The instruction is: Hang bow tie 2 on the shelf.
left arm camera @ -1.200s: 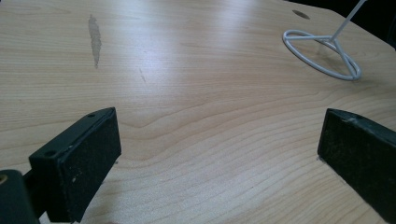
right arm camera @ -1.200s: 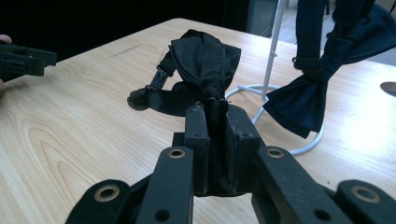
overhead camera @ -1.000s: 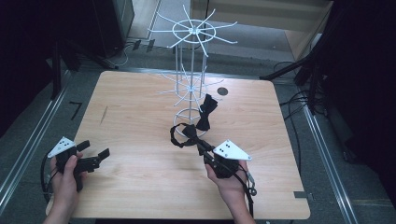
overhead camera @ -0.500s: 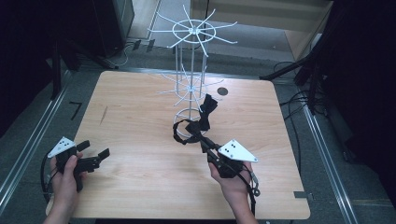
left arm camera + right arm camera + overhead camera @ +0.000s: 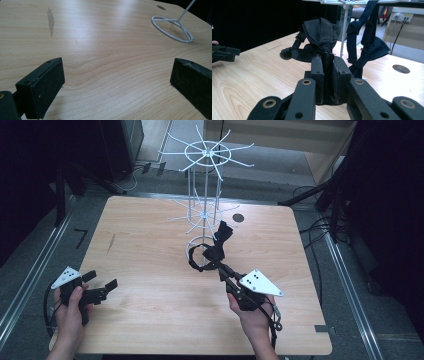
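Note:
My right gripper point(image 5: 221, 268) is shut on a black bow tie point(image 5: 202, 255), whose strap loops out to the left beside the foot of the white wire rack point(image 5: 206, 155). In the right gripper view the jaws point(image 5: 327, 62) pinch the black bow tie point(image 5: 319, 32) at its knot. A dark blue bow tie point(image 5: 368, 47) hangs from a rack arm just behind it, and the same dark blue bow tie point(image 5: 222, 234) is seen from above. My left gripper point(image 5: 101, 280) rests open near the table's front left edge, with only bare wood between its jaws point(image 5: 117, 82).
The rack's ring foot point(image 5: 172, 28) stands on the wooden table point(image 5: 150, 245), with a round hole point(image 5: 238, 218) in the top behind it. The left gripper point(image 5: 224, 53) appears at the far left of the right gripper view. Dark floor and cables surround the table.
My right gripper has shifted a little to the right, taking the black bow tie with it. The left gripper has stayed where it was.

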The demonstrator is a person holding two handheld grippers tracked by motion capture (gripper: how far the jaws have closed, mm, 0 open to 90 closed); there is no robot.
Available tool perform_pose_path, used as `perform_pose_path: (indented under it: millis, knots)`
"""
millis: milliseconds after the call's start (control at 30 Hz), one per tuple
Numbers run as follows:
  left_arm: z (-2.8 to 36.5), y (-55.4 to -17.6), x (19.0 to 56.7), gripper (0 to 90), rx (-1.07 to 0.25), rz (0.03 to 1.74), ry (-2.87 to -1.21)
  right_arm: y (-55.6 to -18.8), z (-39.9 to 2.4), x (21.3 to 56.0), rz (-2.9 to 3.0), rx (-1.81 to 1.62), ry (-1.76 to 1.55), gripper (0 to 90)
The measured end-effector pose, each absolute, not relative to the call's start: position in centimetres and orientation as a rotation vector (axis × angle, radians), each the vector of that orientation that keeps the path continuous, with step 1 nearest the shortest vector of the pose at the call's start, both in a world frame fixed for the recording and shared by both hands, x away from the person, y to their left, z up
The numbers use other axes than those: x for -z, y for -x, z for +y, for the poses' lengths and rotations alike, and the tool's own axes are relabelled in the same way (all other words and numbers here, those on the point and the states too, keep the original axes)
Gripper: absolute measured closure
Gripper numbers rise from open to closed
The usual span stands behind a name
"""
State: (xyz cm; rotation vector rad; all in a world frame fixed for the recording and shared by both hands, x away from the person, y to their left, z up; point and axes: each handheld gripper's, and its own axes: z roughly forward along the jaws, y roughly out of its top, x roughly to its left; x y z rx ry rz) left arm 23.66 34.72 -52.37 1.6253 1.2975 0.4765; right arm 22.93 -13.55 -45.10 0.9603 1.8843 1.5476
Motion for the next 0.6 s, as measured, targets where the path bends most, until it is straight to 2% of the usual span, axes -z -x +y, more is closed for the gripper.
perform_pose_path:
  millis: [600]
  knots:
    - [34.71, -23.66, 52.37, 0.0, -0.477, 1.298, -1.625, -22.36, -14.19, 44.03, 1.824, -1.586, -0.928, 81.7]
